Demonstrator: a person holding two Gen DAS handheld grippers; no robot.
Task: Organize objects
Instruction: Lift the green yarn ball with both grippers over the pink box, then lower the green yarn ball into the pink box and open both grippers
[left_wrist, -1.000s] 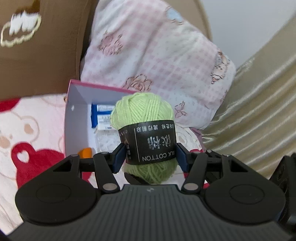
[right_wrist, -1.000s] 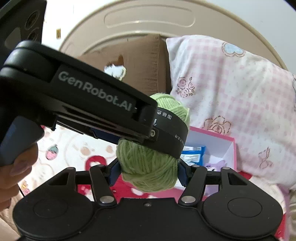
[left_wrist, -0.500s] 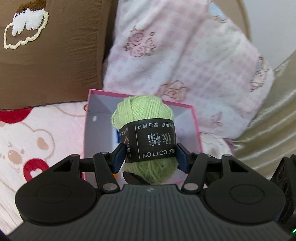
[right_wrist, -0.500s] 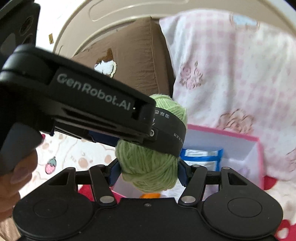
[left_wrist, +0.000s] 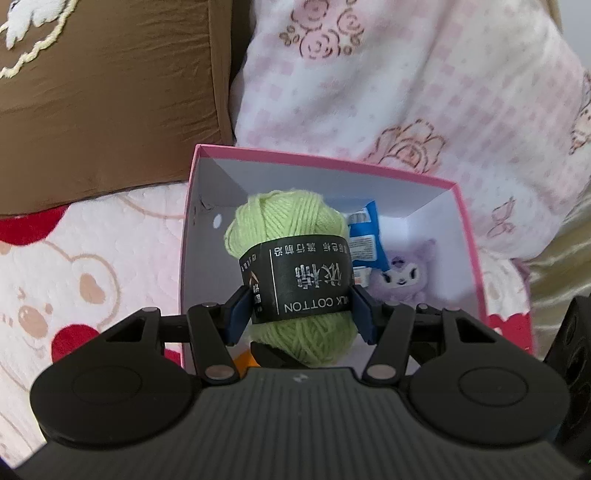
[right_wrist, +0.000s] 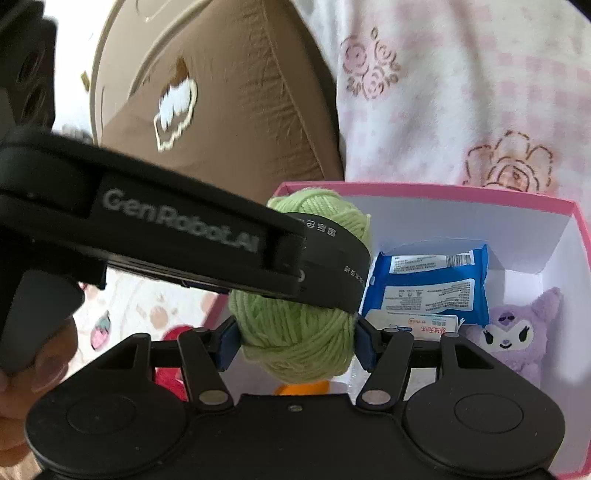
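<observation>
Both grippers hold one light green yarn ball (left_wrist: 291, 236) with a black paper band. My left gripper (left_wrist: 300, 315) is shut on its banded middle. My right gripper (right_wrist: 295, 341) is shut on the ball's (right_wrist: 295, 332) lower end, and the left gripper's black body crosses this view from the left. The ball hangs over an open pink box (left_wrist: 325, 168) with white inside walls. Inside the box (right_wrist: 554, 210) lie a blue wipes packet (right_wrist: 428, 284), a purple plush toy (right_wrist: 517, 332), a small white carton (right_wrist: 413, 326) and something orange (right_wrist: 295, 388), mostly hidden.
The box sits on a white and red bear-print blanket (left_wrist: 74, 266). Behind it lean a brown cushion (left_wrist: 110, 96) and a pink checked pillow (left_wrist: 406, 85). Gold fabric (left_wrist: 561, 254) lies at the right. A person's hand (right_wrist: 22, 387) grips the left gripper's handle.
Both grippers have carried the yarn ball forward and down, from short of the box to over its opening. The box now looks larger and its contents show more fully.
</observation>
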